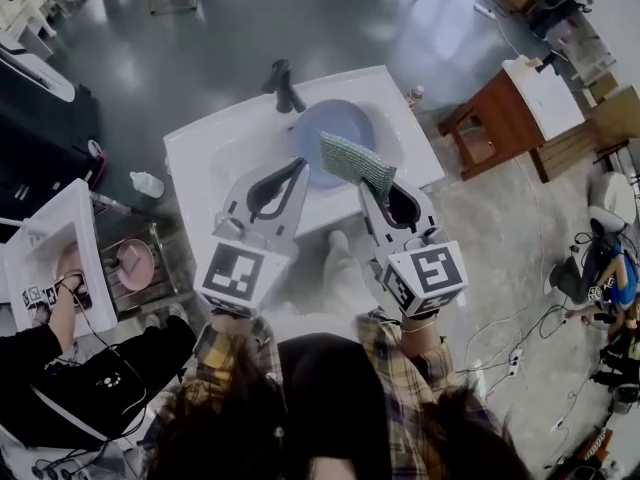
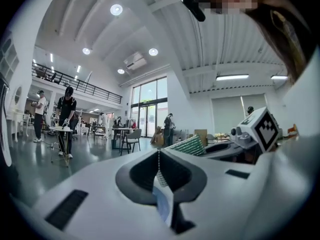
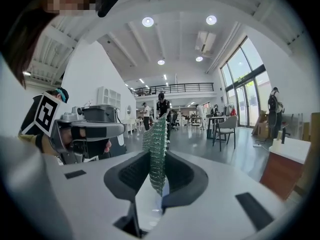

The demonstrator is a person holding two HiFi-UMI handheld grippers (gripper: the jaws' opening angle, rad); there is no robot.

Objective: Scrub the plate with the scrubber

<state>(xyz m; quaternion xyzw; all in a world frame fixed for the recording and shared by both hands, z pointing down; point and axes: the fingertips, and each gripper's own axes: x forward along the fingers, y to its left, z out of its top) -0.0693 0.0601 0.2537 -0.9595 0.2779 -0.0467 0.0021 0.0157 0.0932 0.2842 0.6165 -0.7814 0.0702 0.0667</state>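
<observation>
A grey-floored open hall surrounded the white counter (image 1: 195, 158), where a pale blue plate (image 1: 335, 126) lay in the sink basin below the dark faucet (image 1: 283, 86). The left hand-held gripper (image 1: 299, 166) hovered at the plate's near-left rim with its jaws closed together and nothing between them. The right hand-held gripper (image 1: 385, 184) clamped a green scrubber (image 1: 355, 162), which stood up over the plate's near edge.
</observation>
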